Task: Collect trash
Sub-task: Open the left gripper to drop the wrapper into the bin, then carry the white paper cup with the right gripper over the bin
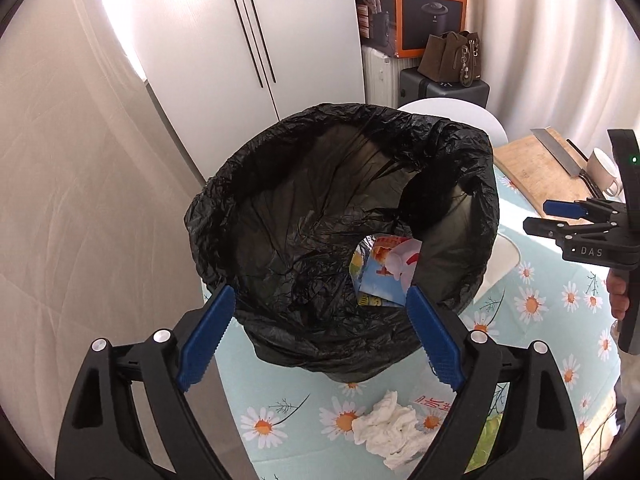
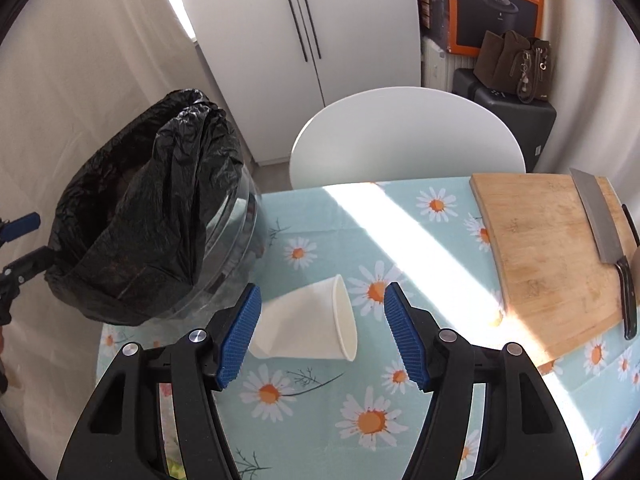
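Left wrist view had the left gripper (image 1: 320,316) spread wide and empty over the lined bin (image 1: 344,216), a wrapper (image 1: 384,276) lying inside. Its partner, the right gripper (image 2: 320,332), gaped empty around the toppled paper cup (image 2: 312,326), seemingly ready to pinch it.

- Left wrist view looks steeply down, close, into the black-lined trash bin (image 1: 340,216).
- Right wrist view angles down over the bench (image 2: 320,232); both views share the bin.

Bin (image 1: 344,216) mouth unobstructed; cutting board (image 2: 556,256) crowds table's right side.
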Available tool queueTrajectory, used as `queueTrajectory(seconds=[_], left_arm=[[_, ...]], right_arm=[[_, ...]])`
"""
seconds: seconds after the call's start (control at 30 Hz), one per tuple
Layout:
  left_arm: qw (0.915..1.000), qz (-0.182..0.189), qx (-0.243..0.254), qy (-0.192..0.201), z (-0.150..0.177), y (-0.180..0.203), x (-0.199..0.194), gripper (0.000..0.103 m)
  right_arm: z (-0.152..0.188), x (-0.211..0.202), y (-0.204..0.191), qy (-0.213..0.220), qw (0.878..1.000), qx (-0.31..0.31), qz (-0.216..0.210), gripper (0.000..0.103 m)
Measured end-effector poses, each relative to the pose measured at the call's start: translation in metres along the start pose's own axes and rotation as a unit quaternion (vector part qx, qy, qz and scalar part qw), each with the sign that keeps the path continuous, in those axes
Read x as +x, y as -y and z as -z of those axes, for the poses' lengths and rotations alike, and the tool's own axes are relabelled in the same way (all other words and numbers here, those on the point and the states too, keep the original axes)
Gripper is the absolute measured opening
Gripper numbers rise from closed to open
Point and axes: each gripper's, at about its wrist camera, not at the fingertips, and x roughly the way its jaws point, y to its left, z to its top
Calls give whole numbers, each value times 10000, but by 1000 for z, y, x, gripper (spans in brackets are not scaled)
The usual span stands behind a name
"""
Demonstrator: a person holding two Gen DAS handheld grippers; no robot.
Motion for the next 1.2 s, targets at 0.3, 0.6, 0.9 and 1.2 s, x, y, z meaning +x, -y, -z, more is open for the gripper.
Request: queueTrajectory(seconds=[0.3, 0.6, 0.9, 1.2], left_arm=[[9987, -370, -357, -27, 43, 2, -23, 94], [9895, -664, -1257, -271, 78, 11, -34, 96], [9769, -866, -1858, -603, 119, 29, -31, 97], [9641, -1050, -2263, -910, 149, 29, -36, 97]], right_arm=[[31, -7, 1, -203, 9996, -180, -65, 64], [24, 13, 5, -513, 9913, -1097, -520, 78], [20, 55, 9, -964, 9813, -1345, -979, 82], [35, 88, 9, -1560, 9647, -991, -1879, 4]])
